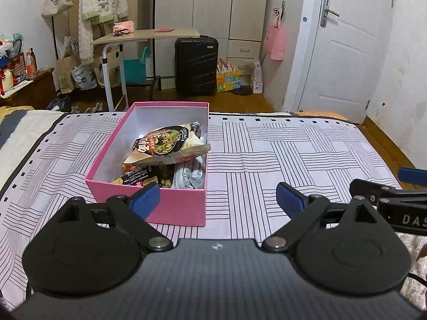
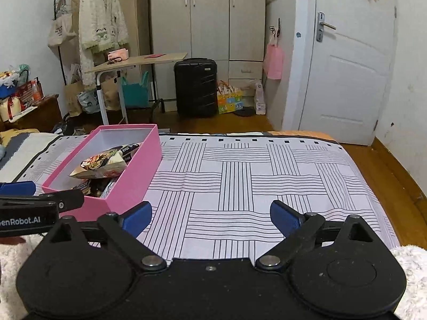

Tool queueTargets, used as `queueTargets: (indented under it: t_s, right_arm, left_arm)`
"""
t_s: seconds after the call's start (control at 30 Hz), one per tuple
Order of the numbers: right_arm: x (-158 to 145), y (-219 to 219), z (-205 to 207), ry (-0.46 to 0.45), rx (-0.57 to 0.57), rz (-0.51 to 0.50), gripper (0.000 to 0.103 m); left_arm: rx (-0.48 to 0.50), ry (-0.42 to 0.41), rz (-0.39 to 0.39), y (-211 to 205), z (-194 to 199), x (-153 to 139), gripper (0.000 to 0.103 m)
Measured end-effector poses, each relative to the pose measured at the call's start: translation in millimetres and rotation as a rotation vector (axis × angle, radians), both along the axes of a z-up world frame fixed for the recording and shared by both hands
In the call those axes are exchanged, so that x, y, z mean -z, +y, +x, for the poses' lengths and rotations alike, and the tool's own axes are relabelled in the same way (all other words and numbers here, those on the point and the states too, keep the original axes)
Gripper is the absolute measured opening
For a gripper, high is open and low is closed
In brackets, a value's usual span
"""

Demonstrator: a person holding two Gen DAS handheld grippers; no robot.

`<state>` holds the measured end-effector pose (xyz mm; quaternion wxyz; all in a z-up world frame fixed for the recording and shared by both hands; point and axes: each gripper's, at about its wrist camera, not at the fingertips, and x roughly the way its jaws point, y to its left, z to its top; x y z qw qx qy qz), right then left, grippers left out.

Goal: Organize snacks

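A pink box (image 1: 149,165) sits open on a bed cover (image 1: 280,160) with a pattern of black lines, toward its left side. Snack packets are piled inside, mostly at the near end. On top lies a noodle packet (image 1: 165,144), tilted, one corner poking over the right wall. Beneath it are darker packets and a pale wrapper (image 1: 189,176), but their labels are too crumpled and overlapped to read. From the right wrist view the box's near wall hides most of the lower packets.

The left gripper (image 1: 217,196) stands wide open with nothing between its blue pads; its left pad overlaps the box's near wall in the picture, and whether it touches cannot be told. The right gripper (image 2: 210,217) is also spread wide and empty, over bare cover to the right of the box. Each gripper shows in the other's view only as a cut-off black arm at the frame edge.

Beyond the bed stand a black suitcase (image 1: 196,65), a small side table (image 1: 144,36) and a white door (image 1: 347,50).
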<state>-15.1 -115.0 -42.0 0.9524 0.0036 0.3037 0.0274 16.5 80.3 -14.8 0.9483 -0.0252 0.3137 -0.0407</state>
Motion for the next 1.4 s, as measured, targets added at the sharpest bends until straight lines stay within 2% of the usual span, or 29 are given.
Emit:
queueTargets:
  t_s: [0.13,0.37,0.6,0.8,1.4]
  right_arm:
    - [-4.5,5.7,-7.9,-0.006,-0.009,-0.029,0.097]
    - [-5.1,5.6,-10.4,-0.001,0.000,-0.016,0.097]
    - [-5.2,3.1,-11.7,0.000,0.013,-0.014,0.097]
    - [-5.7,4.8,-14.3,-0.003,0.019,-0.005,0.097]
    - [-2.3,4.9,-11.0,0.019,0.028,-0.009,0.097]
  left_arm:
    - [0.001,-0.002,0.006,0.5,-3.4,-1.2,0.095]
    - [0.010,-0.014,0.003,-0.7,-9.7,-4.2,0.095]
    - [-0.011,0.020,0.050,-5.2,-11.5,-4.6,0.095]
    - [-0.020,-0.002,0.071,-7.8,-15.8,-3.7,0.095]
    - [-0.047,-0.007,0.078,-7.7,-17.5,0.2,0.095]
